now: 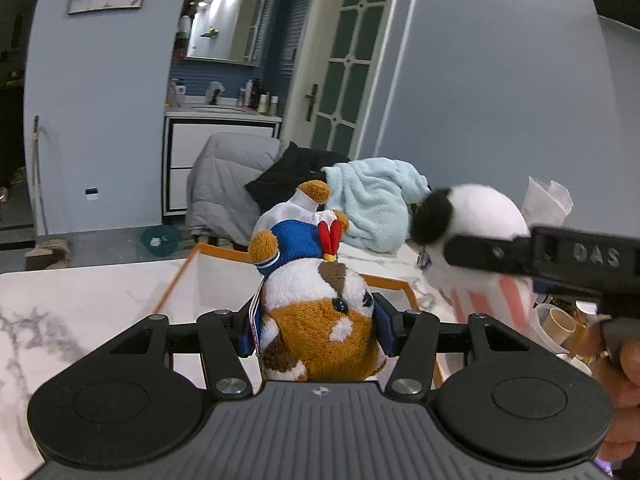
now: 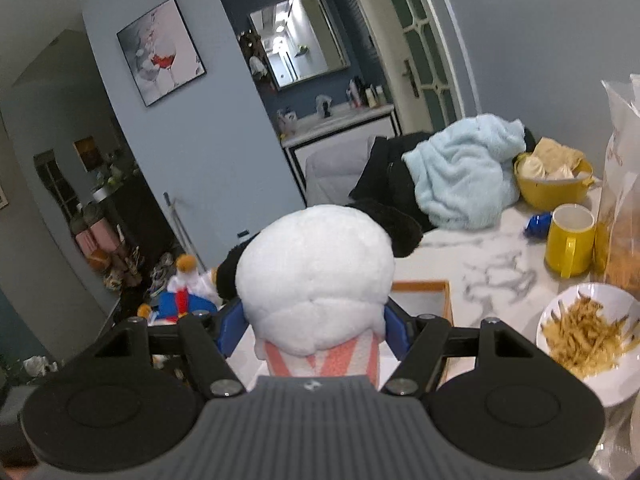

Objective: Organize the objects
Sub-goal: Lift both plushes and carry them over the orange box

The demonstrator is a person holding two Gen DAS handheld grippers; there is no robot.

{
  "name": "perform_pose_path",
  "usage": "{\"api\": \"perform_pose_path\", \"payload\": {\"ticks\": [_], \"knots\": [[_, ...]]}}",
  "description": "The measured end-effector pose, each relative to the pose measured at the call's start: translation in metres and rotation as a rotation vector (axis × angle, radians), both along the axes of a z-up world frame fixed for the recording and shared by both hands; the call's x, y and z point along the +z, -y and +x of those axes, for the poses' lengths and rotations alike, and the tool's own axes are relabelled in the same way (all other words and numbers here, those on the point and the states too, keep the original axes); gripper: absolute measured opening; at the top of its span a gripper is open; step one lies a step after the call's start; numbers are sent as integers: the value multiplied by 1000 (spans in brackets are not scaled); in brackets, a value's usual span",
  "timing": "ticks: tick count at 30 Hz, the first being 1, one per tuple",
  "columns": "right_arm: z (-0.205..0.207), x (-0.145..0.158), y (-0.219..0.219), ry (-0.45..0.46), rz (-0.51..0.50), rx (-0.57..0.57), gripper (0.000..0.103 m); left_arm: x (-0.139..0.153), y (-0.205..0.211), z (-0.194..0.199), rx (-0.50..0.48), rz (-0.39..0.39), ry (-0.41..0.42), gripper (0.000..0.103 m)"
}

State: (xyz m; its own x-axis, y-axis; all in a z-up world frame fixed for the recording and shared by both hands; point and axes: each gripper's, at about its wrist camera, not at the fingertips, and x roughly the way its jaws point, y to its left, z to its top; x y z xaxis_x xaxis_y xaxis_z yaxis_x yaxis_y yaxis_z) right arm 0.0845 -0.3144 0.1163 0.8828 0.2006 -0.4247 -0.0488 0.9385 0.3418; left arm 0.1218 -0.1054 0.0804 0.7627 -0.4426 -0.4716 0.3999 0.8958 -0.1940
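My left gripper (image 1: 316, 334) is shut on a brown and white plush dog (image 1: 320, 320) in a blue and white top, held above an orange-edged white box (image 1: 224, 280) on the marble table (image 1: 80, 300). My right gripper (image 2: 314, 330) is shut on a white plush panda (image 2: 316, 276) with black ears and pink-striped clothes. In the left wrist view the panda (image 1: 476, 220) and the right gripper's black finger (image 1: 520, 254) are close at the right. In the right wrist view the dog (image 2: 184, 296) shows at the left, and the box corner (image 2: 424, 296) lies behind the panda.
A yellow mug (image 2: 570, 240), a white bowl of fries (image 2: 588, 336), a yellow pot (image 2: 552, 184), a snack bag (image 2: 620, 200) and a small blue object (image 2: 538, 224) stand on the table's right. A light blue blanket (image 2: 464, 168) and dark clothes lie at the far edge.
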Motion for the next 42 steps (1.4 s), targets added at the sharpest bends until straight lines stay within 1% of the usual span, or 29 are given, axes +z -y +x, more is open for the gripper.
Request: {"api": "perform_pose_path", "payload": {"ticks": [4, 6, 8, 10, 11, 13, 15, 17, 18, 20, 22, 24, 27, 30, 33, 35, 38, 42], "knots": [[17, -14, -4, -1, -51, -13, 70, -6, 11, 6, -26, 7, 30, 64], [26, -25, -6, -24, -78, -19, 70, -10, 19, 11, -23, 39, 40, 64], [35, -37, -1, -50, -67, -36, 70, -16, 28, 16, -24, 105, 61, 64], [41, -46, 5, -63, -46, -45, 70, -18, 35, 18, -38, 143, 106, 64], [43, -49, 9, -61, -24, -54, 70, -17, 36, 16, -52, 149, 139, 64], [42, -52, 14, -48, 13, -63, 70, -18, 38, 14, -83, 136, 196, 64], [43, -55, 16, -47, 33, -67, 70, -24, 39, 15, -97, 123, 205, 64], [49, -63, 16, -73, 47, -64, 70, -32, 44, 20, -103, 140, 187, 64], [53, -68, 15, -94, 48, -64, 70, -37, 47, 24, -103, 162, 165, 64], [62, -82, 11, -156, 34, -57, 70, -47, 53, 34, -98, 211, 82, 64], [69, -96, 6, -209, 5, -53, 70, -60, 55, 42, -98, 235, -6, 64], [73, -106, 0, -237, -33, -44, 71, -71, 55, 45, -108, 258, -55, 64], [78, -116, -11, -260, -82, -14, 72, -82, 56, 48, -119, 289, -89, 64], [80, -120, -20, -265, -131, -2, 72, -84, 56, 50, -123, 304, -134, 64], [82, -123, -25, -274, -162, 5, 72, -91, 59, 49, -124, 347, -141, 64], [82, -123, -29, -274, -192, 7, 72, -94, 59, 49, -127, 358, -144, 64], [81, -125, -31, -270, -217, 10, 72, -96, 56, 51, -123, 340, -164, 65], [82, -125, -32, -271, -222, 16, 71, -99, 51, 55, -98, 307, -204, 67]]}}
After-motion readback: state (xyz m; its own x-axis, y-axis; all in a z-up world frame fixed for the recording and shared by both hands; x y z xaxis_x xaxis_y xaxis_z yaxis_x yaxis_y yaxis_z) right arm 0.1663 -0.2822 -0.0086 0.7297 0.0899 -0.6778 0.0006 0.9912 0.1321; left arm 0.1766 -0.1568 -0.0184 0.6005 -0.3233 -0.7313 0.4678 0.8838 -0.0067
